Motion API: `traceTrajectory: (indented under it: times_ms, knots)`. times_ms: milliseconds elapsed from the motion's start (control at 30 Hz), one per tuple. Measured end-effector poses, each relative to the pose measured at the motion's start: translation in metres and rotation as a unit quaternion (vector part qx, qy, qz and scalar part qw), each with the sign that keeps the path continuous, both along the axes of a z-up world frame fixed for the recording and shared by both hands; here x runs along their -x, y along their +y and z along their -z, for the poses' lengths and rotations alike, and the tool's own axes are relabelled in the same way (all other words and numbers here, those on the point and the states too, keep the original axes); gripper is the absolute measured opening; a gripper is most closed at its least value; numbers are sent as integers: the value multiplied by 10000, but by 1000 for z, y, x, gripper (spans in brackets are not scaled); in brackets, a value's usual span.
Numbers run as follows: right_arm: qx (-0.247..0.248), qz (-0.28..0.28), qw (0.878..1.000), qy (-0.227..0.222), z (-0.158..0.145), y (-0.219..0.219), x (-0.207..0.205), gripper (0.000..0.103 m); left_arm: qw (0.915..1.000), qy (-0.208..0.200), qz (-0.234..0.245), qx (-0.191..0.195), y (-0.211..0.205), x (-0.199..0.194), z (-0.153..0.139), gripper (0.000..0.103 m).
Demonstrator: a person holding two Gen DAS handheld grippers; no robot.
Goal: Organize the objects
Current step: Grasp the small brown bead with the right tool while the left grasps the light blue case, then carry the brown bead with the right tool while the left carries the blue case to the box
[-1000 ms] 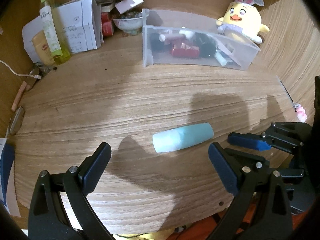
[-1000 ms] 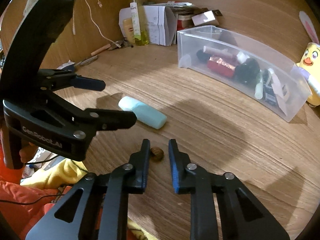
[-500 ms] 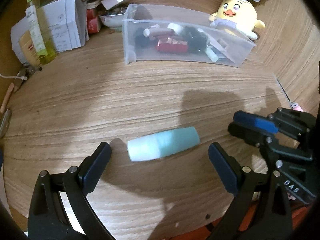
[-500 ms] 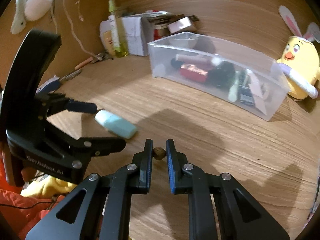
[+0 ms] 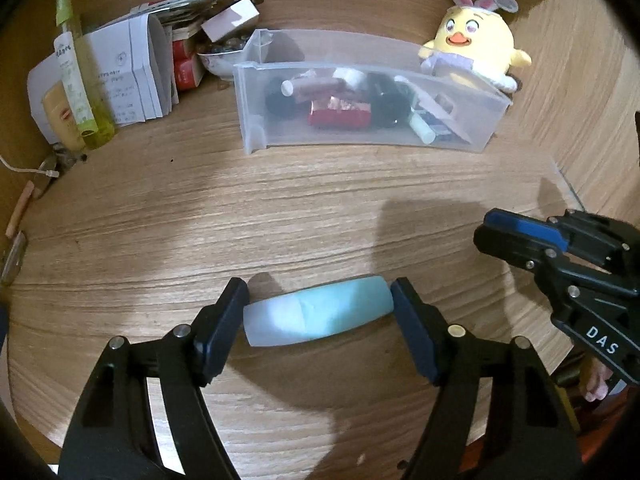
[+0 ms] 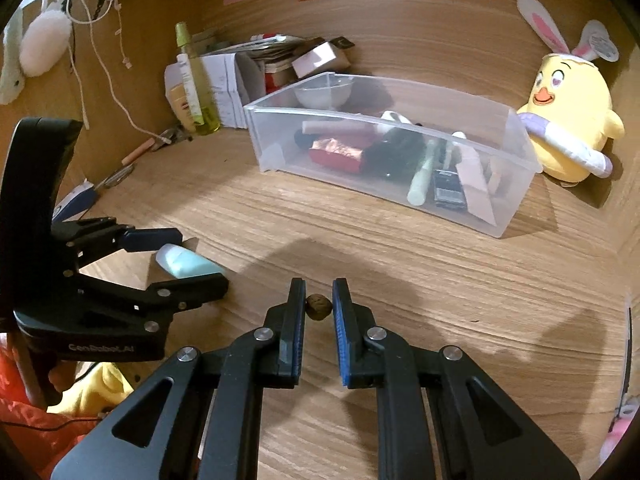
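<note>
Crowding the far edge of the wood-grain surface [image 5: 280,208] are a clear plastic rectangular bin [image 5: 360,136] holding small cosmetics, a yellow plush chick with rabbit ears [image 5: 472,46] at its right end, and, toward the far left corner, folded white paper leaflets [image 5: 132,80] and a tall yellow-green bottle [image 5: 80,92]. Between that bin and the near edge, the middle of the surface holds only shadows.

Near the front edge, the left tongs [image 5: 320,314] are clamped endwise on a smooth pale blue-green oblong tube [image 5: 318,316], one dark pad on each end. Its long axis runs left to right, parallel to the front edge, with the whiter, paler end at the left and the greener end at the right. Whether it rests on the surface or is just lifted cannot be told.

To the right of it, also near the front edge, the right tongs [image 6: 319,307] are drawn nearly together around a small brown rough-skinned round nut [image 6: 319,307]; the left pad touches it, the right pad sits just beside it.
</note>
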State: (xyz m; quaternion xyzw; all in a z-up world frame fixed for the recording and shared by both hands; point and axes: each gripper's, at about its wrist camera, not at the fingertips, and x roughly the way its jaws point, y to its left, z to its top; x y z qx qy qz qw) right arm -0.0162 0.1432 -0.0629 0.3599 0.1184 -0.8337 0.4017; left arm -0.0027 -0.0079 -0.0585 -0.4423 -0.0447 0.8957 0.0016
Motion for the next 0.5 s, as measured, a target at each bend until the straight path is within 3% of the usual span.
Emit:
traceTrajectory:
  times_ms: [500]
  knots:
    - [228,358,9986,303,-25,13,16,12,9981,611,27,-10,2,7,-39,73]
